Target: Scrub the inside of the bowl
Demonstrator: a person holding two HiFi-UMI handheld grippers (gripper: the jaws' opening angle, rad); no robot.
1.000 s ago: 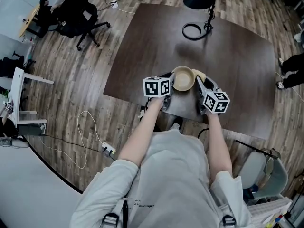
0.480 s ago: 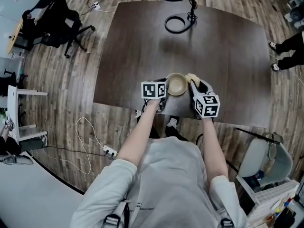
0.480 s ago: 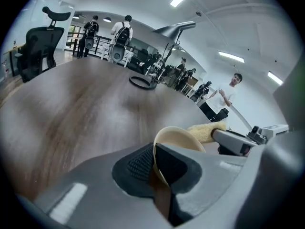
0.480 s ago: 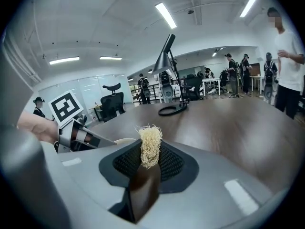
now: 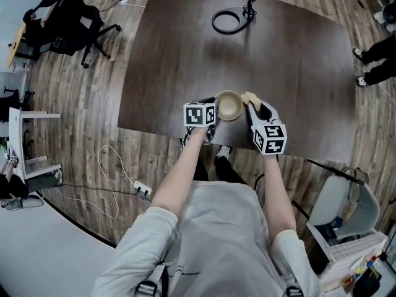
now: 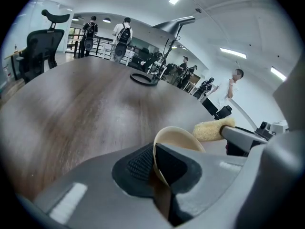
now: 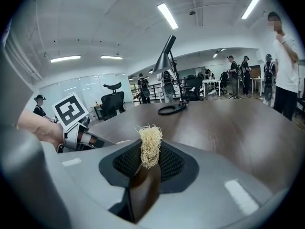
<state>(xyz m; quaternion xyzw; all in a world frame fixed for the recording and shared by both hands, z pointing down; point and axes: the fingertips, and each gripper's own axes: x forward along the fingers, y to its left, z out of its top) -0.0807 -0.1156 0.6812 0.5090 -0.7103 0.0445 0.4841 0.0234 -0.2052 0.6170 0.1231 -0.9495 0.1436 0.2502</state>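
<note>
- The left gripper (image 6: pixel 155 165) has its fingers (image 6: pixel 137 166) clamped on the rim of the tan bowl (image 6: pixel 180 138), one pad inside and one outside.
- The right gripper (image 7: pixel 148 165) has its fingers (image 7: pixel 174 164) pinched tight on a straw-coloured scrubber (image 7: pixel 150 146), and the fibres poke up past the pads.
- From the head view, the bowl sits between both grippers near the front edge of the dark bench (image 5: pixel 303 67). The scrubber is just beside its right rim, can't tell if it's touching.
- There's a desk lamp (image 5: pixel 226 21) way over at the far side.
</note>
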